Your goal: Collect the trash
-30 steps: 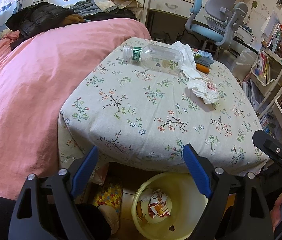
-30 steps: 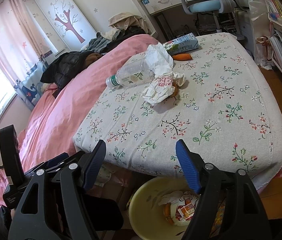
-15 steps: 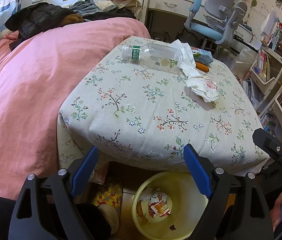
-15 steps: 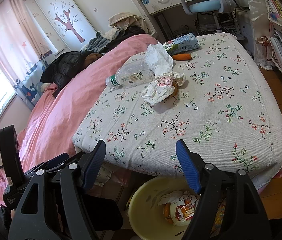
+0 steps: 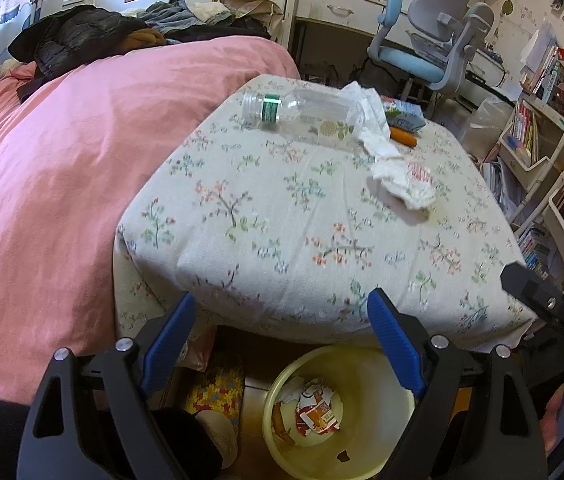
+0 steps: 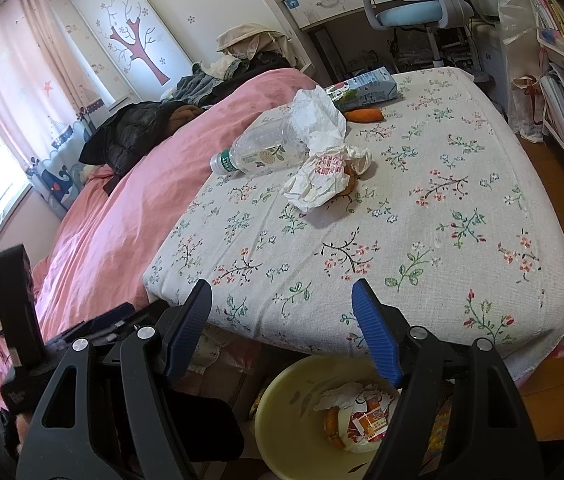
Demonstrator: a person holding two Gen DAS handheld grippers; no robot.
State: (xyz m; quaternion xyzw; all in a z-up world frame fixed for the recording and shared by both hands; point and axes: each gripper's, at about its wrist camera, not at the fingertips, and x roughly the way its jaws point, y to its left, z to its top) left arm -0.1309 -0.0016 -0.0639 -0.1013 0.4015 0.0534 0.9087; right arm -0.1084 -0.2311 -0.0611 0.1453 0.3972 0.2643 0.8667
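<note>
On the floral cover (image 6: 462,208) the clear bottle (image 6: 260,152) lies on its side, neck toward the pink duvet (image 5: 62,152), base under crumpled paper (image 6: 318,120). My left gripper (image 5: 278,320) and right gripper (image 6: 282,304) gape empty above the yellow bin (image 5: 366,364).

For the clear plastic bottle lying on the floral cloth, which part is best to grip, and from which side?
Probably grip the plastic bottle across its bare middle, from above. It lies on its side, and the white paper covers its far end, so the part near the green label is the free one.
</note>
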